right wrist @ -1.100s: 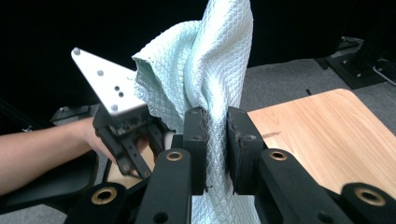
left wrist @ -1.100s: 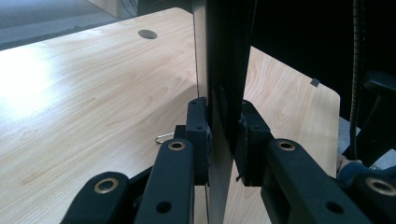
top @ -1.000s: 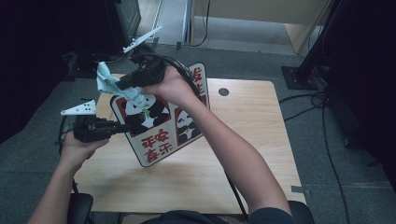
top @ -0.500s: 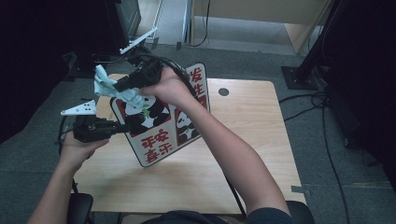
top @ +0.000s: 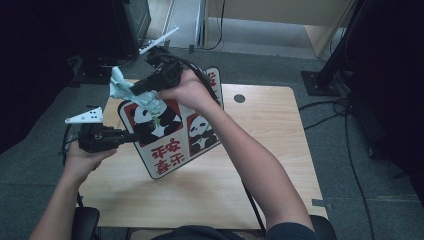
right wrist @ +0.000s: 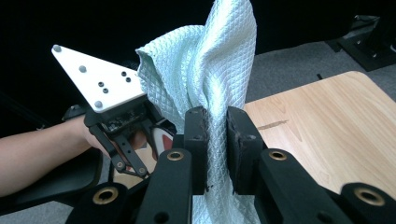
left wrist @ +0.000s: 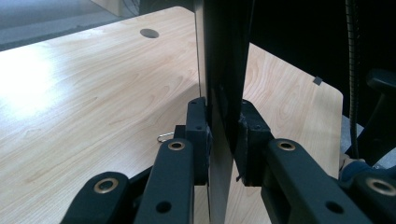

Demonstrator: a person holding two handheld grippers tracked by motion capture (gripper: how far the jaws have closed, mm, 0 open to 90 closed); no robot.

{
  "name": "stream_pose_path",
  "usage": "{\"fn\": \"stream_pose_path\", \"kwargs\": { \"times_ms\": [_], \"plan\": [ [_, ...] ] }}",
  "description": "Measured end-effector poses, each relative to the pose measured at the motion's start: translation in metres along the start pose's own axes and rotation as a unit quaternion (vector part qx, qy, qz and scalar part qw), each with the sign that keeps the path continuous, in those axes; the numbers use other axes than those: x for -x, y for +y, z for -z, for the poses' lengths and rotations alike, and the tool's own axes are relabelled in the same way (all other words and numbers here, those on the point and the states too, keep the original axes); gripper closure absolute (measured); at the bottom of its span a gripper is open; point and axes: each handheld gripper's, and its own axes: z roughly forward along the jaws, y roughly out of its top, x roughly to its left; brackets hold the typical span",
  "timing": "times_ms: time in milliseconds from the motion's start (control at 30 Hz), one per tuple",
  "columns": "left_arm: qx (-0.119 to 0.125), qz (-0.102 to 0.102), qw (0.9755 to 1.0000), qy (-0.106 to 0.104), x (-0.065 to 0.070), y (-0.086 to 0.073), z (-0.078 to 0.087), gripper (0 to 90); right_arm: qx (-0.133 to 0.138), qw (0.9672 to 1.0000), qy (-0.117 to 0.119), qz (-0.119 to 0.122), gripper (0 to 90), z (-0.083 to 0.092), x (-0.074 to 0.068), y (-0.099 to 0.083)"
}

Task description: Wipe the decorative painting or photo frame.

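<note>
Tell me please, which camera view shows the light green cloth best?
The right gripper view: the cloth is close, its quilted weave clear, pinched between the right gripper's jaws. The high view shows the cloth small, bunched against the panda board. The left gripper view shows the left gripper clamping the board's edge.

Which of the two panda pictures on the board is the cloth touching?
The larger panda picture at the board's left, nearest the left gripper. The cloth in the right gripper overlaps its top; the smaller panda picture stays uncovered.

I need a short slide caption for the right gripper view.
Right tongs pinch a pale green cloth above the wooden table.
</note>
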Motion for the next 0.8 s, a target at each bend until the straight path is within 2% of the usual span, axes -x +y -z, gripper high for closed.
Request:
{"fn": "stream_pose_path", "kwargs": {
  "times_ms": [400, 567, 800],
  "plan": [
    [0.0, -0.003, 1.0, 0.0, 0.0, 0.0, 0.0, 78.1, -0.002, 0.9997, -0.022, -0.008, 80.2, 0.017, 0.013, -0.007],
    [0.0, -0.003, 1.0, 0.0, 0.0, 0.0, 0.0, 78.0, 0.006, 0.9995, -0.029, -0.006, 80.2, 0.027, 0.019, -0.013],
    [0.0, -0.002, 1.0, 0.0, -0.001, 0.0, 0.0, 78.0, 0.011, 0.9991, -0.038, -0.017, 80.1, 0.036, 0.028, -0.018]
  ]
}}
